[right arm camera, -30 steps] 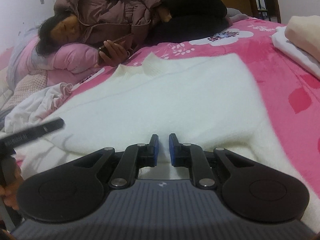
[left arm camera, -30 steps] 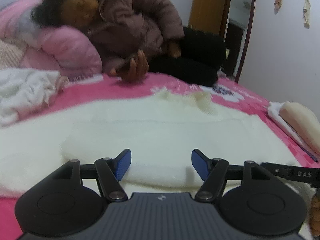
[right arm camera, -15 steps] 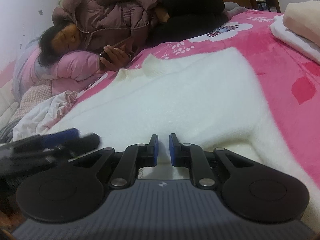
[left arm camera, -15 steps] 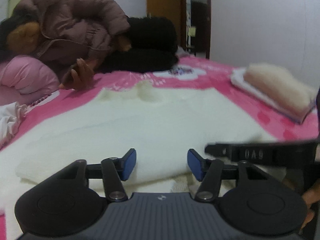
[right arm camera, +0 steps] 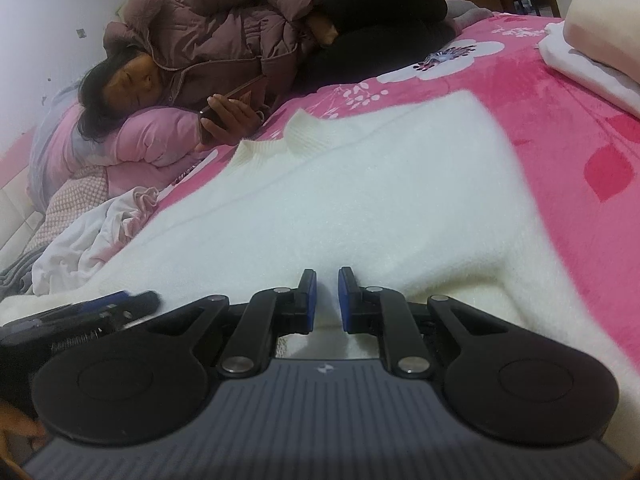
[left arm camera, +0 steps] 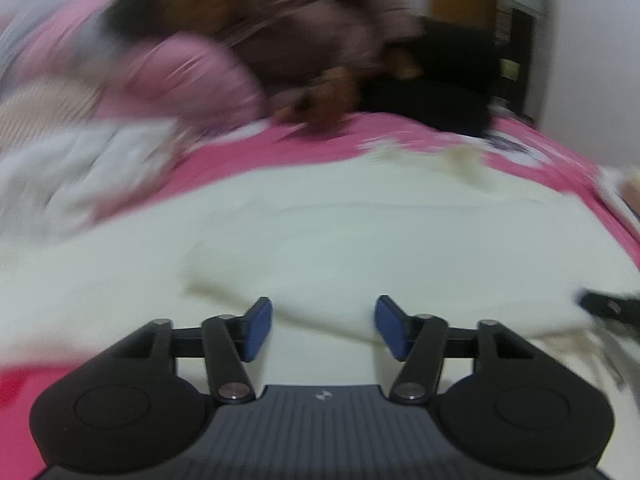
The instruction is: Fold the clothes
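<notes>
A fluffy white sweater (left arm camera: 360, 232) lies spread flat on the pink bed cover (right arm camera: 560, 128), its collar (right arm camera: 296, 136) at the far end. My left gripper (left arm camera: 324, 326) hovers over the near edge, where a folded layer shows. Its jaws are opening, the fabric lies under and between them, and the pads do not press on it. The left wrist view is motion-blurred. My right gripper (right arm camera: 327, 300) sits at the sweater (right arm camera: 380, 200) hem, its pads nearly together with a pinch of white fabric between them. The left gripper's fingers (right arm camera: 120, 304) show at the right view's lower left.
A person in a brown padded jacket (right arm camera: 224, 40) lies across the far side of the bed, holding a phone (right arm camera: 216, 112). A crumpled white and pink garment (right arm camera: 88, 240) is at the left. Folded cream and white clothes (right arm camera: 592, 40) are stacked at the right.
The left wrist view swung right, then back left, and is now blurred. Its jaws narrowed a little, then widened again. The right gripper kept still, holding the hem.
</notes>
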`<act>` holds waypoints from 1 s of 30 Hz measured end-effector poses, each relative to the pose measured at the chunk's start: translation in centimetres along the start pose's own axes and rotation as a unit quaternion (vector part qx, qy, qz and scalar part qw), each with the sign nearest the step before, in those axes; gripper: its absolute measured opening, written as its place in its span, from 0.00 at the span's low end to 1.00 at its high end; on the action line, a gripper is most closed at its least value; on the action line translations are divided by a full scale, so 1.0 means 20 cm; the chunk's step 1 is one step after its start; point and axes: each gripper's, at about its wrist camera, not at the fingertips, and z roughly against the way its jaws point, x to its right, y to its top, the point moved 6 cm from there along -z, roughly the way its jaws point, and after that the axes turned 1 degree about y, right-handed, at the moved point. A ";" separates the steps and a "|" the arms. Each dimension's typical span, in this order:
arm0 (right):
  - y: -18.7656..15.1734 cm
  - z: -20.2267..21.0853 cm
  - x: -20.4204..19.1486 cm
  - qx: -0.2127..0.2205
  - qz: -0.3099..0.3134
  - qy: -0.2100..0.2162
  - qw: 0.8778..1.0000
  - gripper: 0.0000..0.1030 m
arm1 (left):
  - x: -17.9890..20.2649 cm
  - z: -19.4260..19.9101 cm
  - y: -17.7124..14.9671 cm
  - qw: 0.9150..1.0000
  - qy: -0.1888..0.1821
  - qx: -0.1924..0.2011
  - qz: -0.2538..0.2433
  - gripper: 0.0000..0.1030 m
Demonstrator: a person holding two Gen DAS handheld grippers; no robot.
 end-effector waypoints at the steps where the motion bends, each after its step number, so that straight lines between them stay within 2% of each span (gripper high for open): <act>1: 0.00 0.00 0.00 0.000 0.000 0.000 1.000 0.11 | -0.04 0.00 -0.01 1.000 -0.006 0.000 0.021 0.63; 3: 0.00 0.00 0.00 0.000 -0.001 0.000 1.000 0.11 | -0.11 0.00 -0.02 0.998 -0.017 0.000 0.056 0.63; 8: 0.00 0.00 0.00 0.000 -0.002 0.001 1.000 0.11 | -0.08 -0.01 -0.01 0.999 -0.005 0.006 0.043 0.64; 30: 0.00 0.00 0.00 -0.001 -0.002 0.002 1.000 0.11 | -0.09 0.00 -0.03 0.998 -0.013 0.015 0.054 0.64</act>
